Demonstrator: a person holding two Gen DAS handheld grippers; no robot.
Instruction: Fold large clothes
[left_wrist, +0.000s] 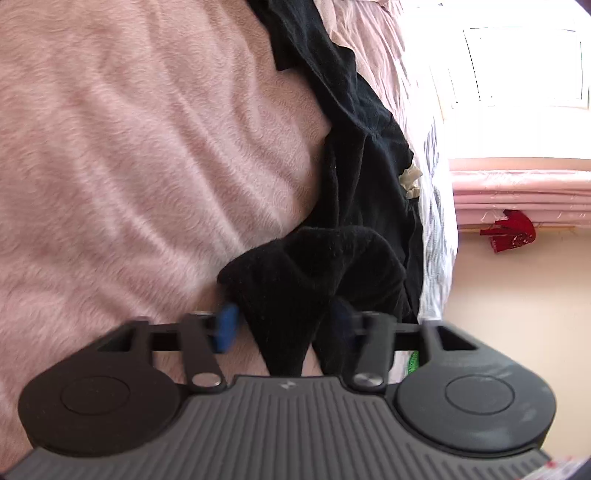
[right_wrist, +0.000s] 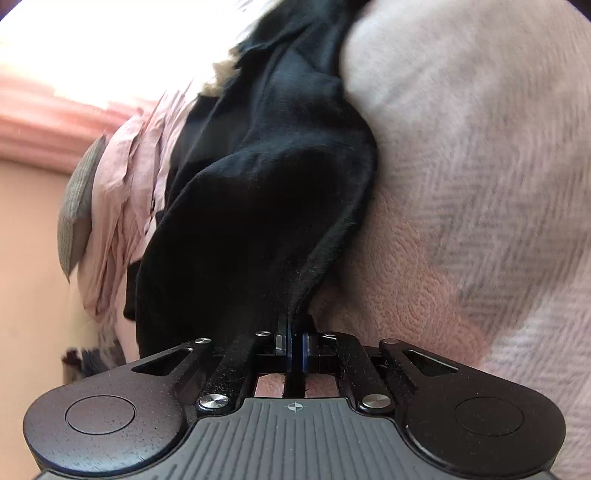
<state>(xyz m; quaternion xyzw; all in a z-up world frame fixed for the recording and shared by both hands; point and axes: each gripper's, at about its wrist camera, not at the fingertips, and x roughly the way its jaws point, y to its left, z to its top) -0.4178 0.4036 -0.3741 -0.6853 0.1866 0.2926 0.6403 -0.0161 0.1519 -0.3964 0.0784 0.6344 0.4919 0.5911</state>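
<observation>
— Left hand-held gripper (left_wrist: 284, 328): grasping a thick bunch of the black garment (left_wrist: 354, 155), blue pad (left_wrist: 226, 326) pressed against the left side of the bunch, other pad buried in cloth.
— And the right hand-held gripper (right_wrist: 294, 345)?
— Clenched hard on a thin edge of the same black garment (right_wrist: 266, 177), pads nearly meeting, a narrow strip of cloth trailing back between them.
— Where lying?
— Stretched in a long crumpled band away from both grippers across the pink blanket (left_wrist: 129, 147) on the bed, with paler rumpled bedding (right_wrist: 122, 206) along its other side.
— Handling?
— Probably soft, limp, fairly light; sagging and twisting between the two grips, no stiffness to hold a crease. Slightly fuzzy surface, so unlikely to slip from the pads.
— Best places to hold?
— Judging by the shape, corners or a hem edge, well apart, to spread it flat; the bunched grip on the left likely too bulky for a clean fold.
— Any brands or writing?
— None readable. Only a small pale emblem on the left gripper body and a crosshair mark (right_wrist: 294, 406) on the right one. Pale scrap (left_wrist: 409, 177) at the garment's far edge, perhaps a tag, too blurred to read.
</observation>
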